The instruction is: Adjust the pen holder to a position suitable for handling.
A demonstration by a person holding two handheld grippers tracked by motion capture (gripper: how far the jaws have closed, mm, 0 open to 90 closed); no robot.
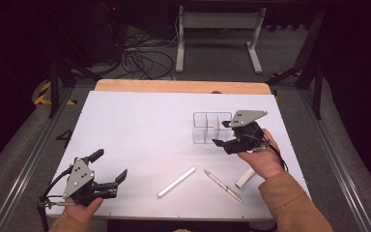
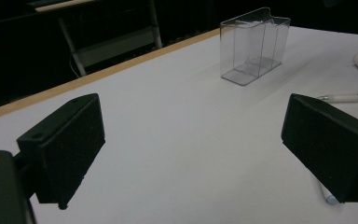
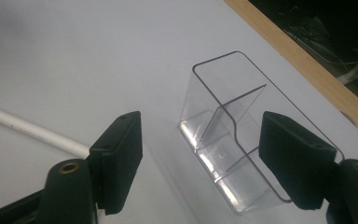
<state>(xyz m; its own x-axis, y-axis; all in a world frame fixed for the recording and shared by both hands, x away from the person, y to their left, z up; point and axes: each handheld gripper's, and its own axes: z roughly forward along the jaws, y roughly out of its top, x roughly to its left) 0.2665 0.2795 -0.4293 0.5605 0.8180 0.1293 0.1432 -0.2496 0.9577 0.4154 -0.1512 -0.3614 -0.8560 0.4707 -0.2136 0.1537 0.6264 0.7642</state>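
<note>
A clear plastic box with an inner divider stands upright on the white table, right of the middle. My right gripper hovers just right of it, tilted down, jaws open. In the right gripper view the box lies between and beyond the open jaws of this gripper, and no pad presses on it. My left gripper rests low at the table's front left, open with nothing between its fingers. In the left gripper view the box stands far ahead of that gripper.
A white stick, a slim pen and a short white tube lie near the front edge, between the hands. The table top has a wooden far edge. Cables and a stand's legs are on the floor beyond.
</note>
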